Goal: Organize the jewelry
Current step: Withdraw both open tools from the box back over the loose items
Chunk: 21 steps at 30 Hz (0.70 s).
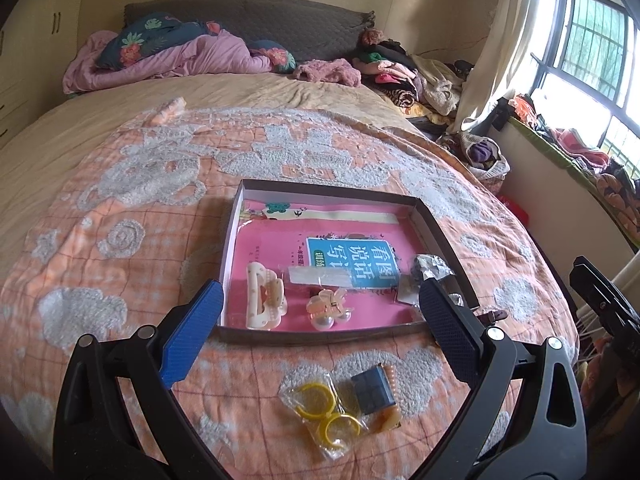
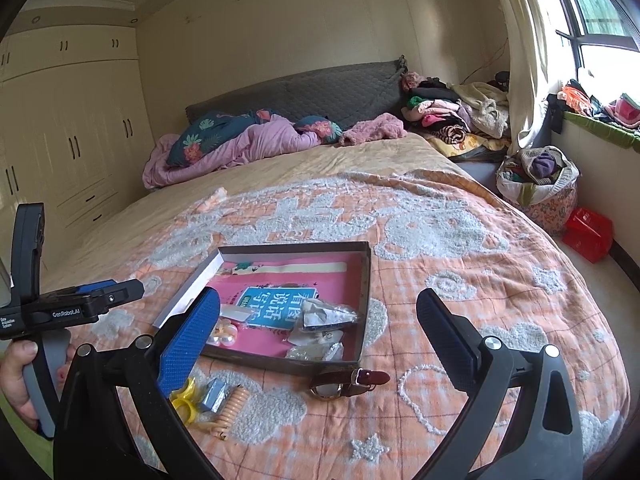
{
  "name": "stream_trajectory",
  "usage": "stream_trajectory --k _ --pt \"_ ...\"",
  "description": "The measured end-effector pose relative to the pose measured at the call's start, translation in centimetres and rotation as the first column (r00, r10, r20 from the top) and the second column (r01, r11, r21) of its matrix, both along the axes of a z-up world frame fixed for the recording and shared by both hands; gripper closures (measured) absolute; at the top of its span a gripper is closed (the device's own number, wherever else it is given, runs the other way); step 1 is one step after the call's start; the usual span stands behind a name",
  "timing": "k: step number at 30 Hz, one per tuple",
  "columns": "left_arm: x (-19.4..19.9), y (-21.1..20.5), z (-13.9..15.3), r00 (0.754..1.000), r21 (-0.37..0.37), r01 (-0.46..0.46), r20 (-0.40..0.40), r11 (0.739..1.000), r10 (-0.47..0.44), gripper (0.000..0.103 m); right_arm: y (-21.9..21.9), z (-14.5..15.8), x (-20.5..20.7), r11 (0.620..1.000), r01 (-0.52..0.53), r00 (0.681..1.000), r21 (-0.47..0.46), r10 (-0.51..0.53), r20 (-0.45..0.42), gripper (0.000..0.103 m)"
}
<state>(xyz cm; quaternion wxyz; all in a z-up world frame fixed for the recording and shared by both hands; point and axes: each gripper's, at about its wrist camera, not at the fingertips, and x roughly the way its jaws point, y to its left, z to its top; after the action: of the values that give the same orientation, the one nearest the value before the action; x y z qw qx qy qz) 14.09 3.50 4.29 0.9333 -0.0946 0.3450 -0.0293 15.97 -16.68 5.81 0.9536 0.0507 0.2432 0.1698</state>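
Observation:
A shallow dark box (image 1: 320, 334) lies on the bedspread with a pink book as its floor. Inside are a cream hair claw (image 1: 264, 298), a peach claw with pearl earrings (image 1: 330, 308) and a crumpled silver packet (image 1: 430, 268). My left gripper (image 1: 320, 285) hovers over the box's near rim, open wide and holding nothing. On the spread in front of it lie a bag of yellow rings (image 1: 324, 412), a small dark blue case (image 1: 374, 394) and an orange coil tie (image 1: 390, 420). My right gripper (image 2: 319, 292) is open and bare above the box (image 2: 280, 364). A brown-strapped watch (image 2: 348, 382) lies just outside that wall.
A hand (image 2: 16, 376) grips the left tool's handle at the left edge. Pillows and a lilac quilt (image 2: 224, 148) are heaped at the headboard. Piled clothes (image 2: 452, 116) and a full basket (image 2: 540, 188) stand on the right by the window. A red crate (image 2: 588, 234) is on the floor.

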Motion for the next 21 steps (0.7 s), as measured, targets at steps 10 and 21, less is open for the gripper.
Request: stream_trajectory --k 10,21 --pt "-2.1 0.1 -0.2 1.000 0.029 -0.003 -0.004 1.000 0.004 0.011 1.3 0.2 -1.5 0.998 -0.053 0.999 -0.014 0.053 -0.005 0.005" --pt "-3.8 -0.1 -1.7 0.999 0.049 0.003 -0.044 0.999 -0.001 0.011 3.1 -1.4 -2.7 0.992 -0.123 0.991 -0.037 0.120 -0.063 0.005"
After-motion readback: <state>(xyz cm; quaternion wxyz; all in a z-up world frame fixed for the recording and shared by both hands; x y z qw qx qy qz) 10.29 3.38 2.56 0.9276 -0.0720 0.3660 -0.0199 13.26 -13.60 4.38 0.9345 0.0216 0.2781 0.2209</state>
